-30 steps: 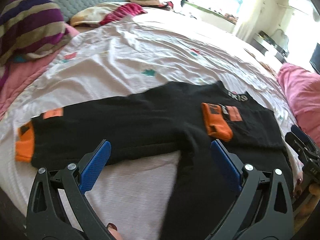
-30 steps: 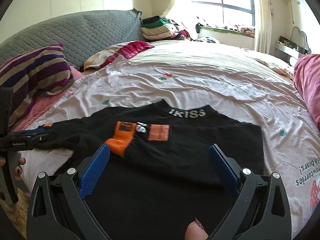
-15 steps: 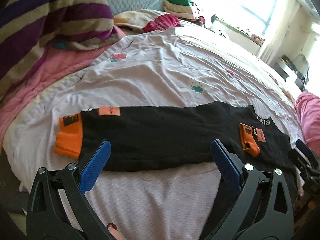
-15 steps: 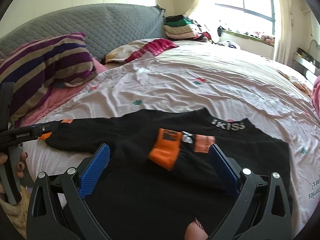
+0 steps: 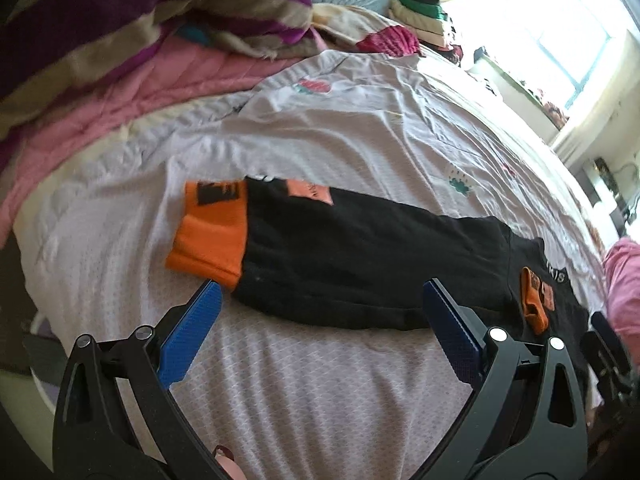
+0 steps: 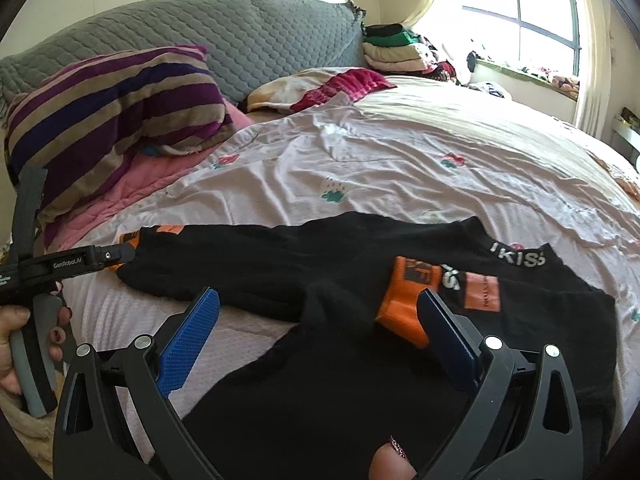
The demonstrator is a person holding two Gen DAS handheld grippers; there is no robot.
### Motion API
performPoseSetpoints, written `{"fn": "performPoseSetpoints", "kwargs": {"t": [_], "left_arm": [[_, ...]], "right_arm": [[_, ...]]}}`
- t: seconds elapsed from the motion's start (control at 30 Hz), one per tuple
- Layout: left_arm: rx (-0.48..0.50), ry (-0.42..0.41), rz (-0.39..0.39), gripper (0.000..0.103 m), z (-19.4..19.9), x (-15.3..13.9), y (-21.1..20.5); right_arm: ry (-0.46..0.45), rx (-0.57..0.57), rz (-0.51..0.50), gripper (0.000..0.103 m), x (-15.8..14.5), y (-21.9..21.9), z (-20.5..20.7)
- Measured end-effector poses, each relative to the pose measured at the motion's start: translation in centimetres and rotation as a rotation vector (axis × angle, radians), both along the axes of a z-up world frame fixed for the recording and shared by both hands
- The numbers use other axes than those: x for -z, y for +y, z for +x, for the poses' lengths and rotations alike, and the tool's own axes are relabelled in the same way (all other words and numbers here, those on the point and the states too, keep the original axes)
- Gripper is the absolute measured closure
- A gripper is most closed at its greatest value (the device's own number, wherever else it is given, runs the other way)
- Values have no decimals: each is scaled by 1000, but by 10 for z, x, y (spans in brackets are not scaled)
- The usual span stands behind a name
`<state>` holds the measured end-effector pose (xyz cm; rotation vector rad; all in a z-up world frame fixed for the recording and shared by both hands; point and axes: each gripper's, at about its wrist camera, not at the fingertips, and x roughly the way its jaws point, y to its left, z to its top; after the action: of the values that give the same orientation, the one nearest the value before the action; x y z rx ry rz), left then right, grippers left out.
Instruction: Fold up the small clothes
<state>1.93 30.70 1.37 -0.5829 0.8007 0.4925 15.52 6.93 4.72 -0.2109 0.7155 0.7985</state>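
Observation:
A small black sweater (image 6: 340,380) with orange cuffs lies flat on the bed. Its right sleeve is folded across the chest, cuff (image 6: 408,300) near the "IKISS" collar (image 6: 518,258). Its left sleeve (image 5: 360,256) stretches out sideways, ending in an orange cuff (image 5: 212,236). My left gripper (image 5: 320,328) is open and empty, hovering just before that sleeve near the cuff; it also shows in the right wrist view (image 6: 116,256). My right gripper (image 6: 320,332) is open and empty above the sweater's body; it also shows in the left wrist view (image 5: 608,352).
The bed has a pale floral sheet (image 6: 400,168). A striped purple pillow (image 6: 112,112) and pink quilt (image 5: 100,108) lie at the left. A grey quilted headboard (image 6: 240,40) stands behind. Folded clothes (image 6: 396,48) are stacked by the window.
My left gripper has moved left along the outstretched sleeve toward its orange cuff. My right gripper has shifted slightly left over the sweater. Both stay open.

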Motion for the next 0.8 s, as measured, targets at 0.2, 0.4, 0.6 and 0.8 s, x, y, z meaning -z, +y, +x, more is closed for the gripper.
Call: {"fn": "performPoseSetpoints", "kwargs": {"t": [0.2, 0.4, 0.6, 0.8], "left_arm": [[-57, 9, -105, 10, -10, 18, 22], [-130, -28, -174, 10, -17, 31, 44], [-216, -90, -199, 24, -19, 37, 59], [-267, -93, -184, 70, -10, 41, 68]], "right_arm": [[1, -27, -11, 5, 3, 11, -7], [17, -33, -29, 5, 10, 25, -7], [96, -9, -69, 5, 27, 44, 2], [162, 10, -34, 5, 39, 49, 6]]}}
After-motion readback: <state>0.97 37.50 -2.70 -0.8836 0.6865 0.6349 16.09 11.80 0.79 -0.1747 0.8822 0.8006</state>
